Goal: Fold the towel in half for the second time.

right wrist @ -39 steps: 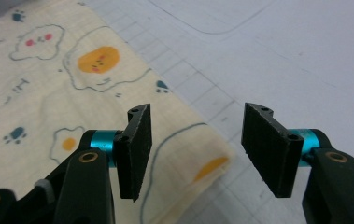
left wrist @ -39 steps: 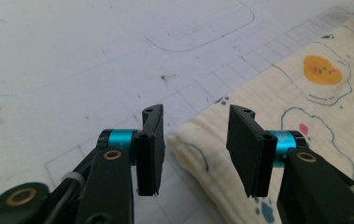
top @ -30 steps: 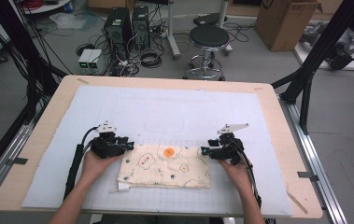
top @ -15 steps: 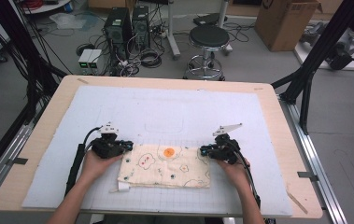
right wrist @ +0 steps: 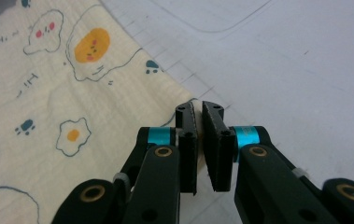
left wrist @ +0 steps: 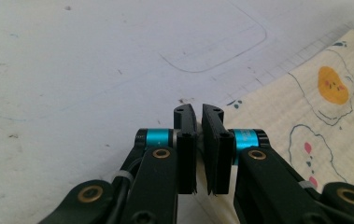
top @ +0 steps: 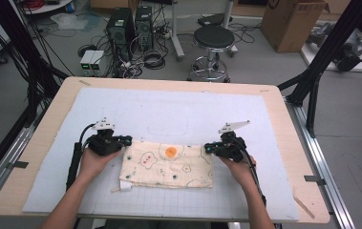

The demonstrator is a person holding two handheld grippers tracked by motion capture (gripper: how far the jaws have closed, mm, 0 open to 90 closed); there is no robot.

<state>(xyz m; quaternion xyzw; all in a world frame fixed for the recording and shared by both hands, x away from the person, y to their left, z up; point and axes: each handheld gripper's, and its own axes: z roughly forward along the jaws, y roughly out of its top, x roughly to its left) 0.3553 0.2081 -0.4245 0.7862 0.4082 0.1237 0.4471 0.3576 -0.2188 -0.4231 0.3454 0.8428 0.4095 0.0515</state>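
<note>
On the left, the left hand-held gripper (top: 127, 140) sits at the far left corner of the cloth (top: 169, 167), its jaws brought together on that corner. In the left gripper view the pinched fabric is mostly hidden between the jaws, and only a sliver of cloth shows past them. To its left the pale mat (top: 64, 143) runs bare out to the wooden rim of the surface (top: 30, 157), so that side has plenty of open room.

The cloth, cream with a fried-egg print, lies flat near the person's edge of the mat, its near edge close to the mat's front border. A broad stretch of bare mat lies beyond it toward the far edge. A small tag at its near left corner is too small to read.

On the right, the right hand-held gripper (top: 207, 147) is clamped on the far right corner of the cloth, the corner again tucked out of sight between the jaws. Bare mat continues to the right rim.
</note>
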